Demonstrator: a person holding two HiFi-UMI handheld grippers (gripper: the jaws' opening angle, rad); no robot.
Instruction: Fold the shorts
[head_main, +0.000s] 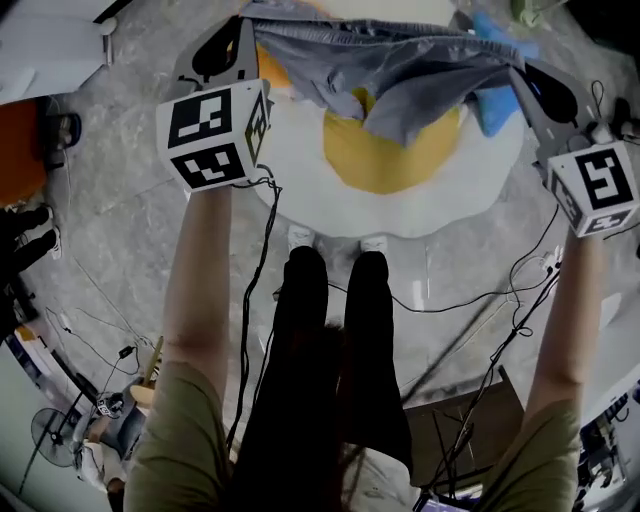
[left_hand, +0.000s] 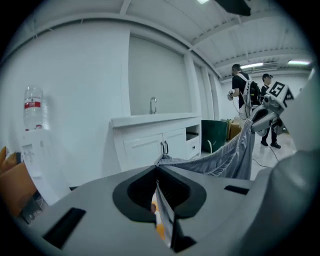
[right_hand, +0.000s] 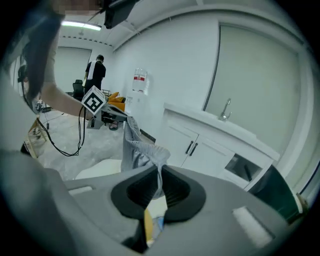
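A: Quick, where are the shorts?
B: Grey shorts (head_main: 400, 70) are up in the air, held by the waistband and stretched left to right btw both tongs. They hang over the far part of a white round pad (head_main: 440, 205) w/ a yellow centre. Can't tell if that's a mat or a low table. The middle of the cloth sags over the yellow.
A: Left tongs?
B: Left tongs (head_main: 246, 28) are clenched on the left end of the waistband. In the left gripper view the cloth comes straight out of the closed tips and runs off to the right.
A: And the right tongs?
B: Right tongs (head_main: 515, 65) are the same, clamped tight on the right end. In the right gripper view a bunched bit of waistband sits pinched at the tips and the rest drops away to the left.
A: Anything else on the pad?
B: A blue cloth (head_main: 495, 105) on its far right side, partly behind the shorts.
A: Person?
B: Stands at the pad's near edge w/ white shoes (head_main: 300, 238), both arms reaching fwd. Black cables (head_main: 255, 290) trail over the grey floor (head_main: 130, 230).
A: Bkgd?
B: A white cabinet (left_hand: 155, 142) w/ a tap (left_hand: 153, 105) on top and a water bottle (left_hand: 32, 107) to its left. Two people (left_hand: 242, 92) stand far off on the right.
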